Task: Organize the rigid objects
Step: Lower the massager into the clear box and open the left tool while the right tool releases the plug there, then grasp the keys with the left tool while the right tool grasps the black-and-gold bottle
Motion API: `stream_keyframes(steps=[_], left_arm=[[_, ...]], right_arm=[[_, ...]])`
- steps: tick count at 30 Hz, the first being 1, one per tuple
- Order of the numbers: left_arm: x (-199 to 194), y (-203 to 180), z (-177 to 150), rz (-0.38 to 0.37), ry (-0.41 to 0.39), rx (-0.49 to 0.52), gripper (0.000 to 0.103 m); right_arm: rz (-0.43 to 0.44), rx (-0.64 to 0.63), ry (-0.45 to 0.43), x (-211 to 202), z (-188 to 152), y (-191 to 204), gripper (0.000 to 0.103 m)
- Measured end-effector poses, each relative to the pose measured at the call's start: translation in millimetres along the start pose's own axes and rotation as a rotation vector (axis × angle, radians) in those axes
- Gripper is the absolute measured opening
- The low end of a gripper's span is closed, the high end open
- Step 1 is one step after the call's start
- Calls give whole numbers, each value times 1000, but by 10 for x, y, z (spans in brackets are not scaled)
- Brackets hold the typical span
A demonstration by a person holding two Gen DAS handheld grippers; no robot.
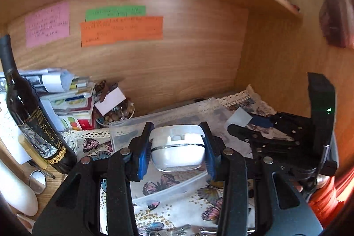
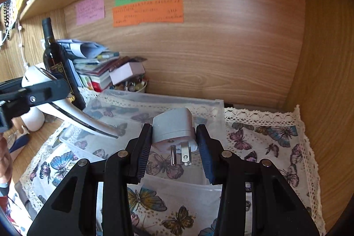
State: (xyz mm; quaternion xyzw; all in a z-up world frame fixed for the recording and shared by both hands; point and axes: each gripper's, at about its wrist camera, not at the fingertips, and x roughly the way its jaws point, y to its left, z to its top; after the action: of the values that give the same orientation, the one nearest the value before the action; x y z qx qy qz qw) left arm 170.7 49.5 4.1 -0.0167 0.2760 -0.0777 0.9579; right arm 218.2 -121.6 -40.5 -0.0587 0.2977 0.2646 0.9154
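Plug adapter (image 2: 174, 129), grey-white, sits clamped between the pads of the right gripper (image 2: 174, 147); prongs point back toward the camera and slightly down, body extends away, so its long axis runs along the fingers. It hangs directly above the near half of the clear plastic bin (image 2: 219, 107), not touching the floor of it as far as can be judged.

Left gripper (image 1: 177, 147) is closed on a white curved-handled object (image 1: 178, 147) with a dark band; in the right view its long axis slants down toward the bin's left wall, tip over the bin interior.

Both loads are over the bin; the adapter looks nearer its centre. Judgement: release is a short straight lowering for either hand.

Beyond the bin, left of it: wine bottle (image 2: 53, 54), stack of books (image 2: 97, 72). Behind the bin, wooden back panel with sticky notes (image 2: 148, 12).
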Motion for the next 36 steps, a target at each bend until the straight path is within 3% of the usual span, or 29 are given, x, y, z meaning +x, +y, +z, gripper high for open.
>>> stream_keyframes(steps=[19,27,32,36], left_arm=[[679,73,-197,26,64,31,41],[908,184,-318,40,151,-3,41],[922,190,-347,49,182,-11,41],[730,160,-287,62,145,-5,44]], right_arm=[[2,17,127,507,-61,-48,38],[1,7,147,549,-70,-20,38],[-9,-1,130,491,-53,-4,49],[-18,-8,100,354,-15,-2,52]])
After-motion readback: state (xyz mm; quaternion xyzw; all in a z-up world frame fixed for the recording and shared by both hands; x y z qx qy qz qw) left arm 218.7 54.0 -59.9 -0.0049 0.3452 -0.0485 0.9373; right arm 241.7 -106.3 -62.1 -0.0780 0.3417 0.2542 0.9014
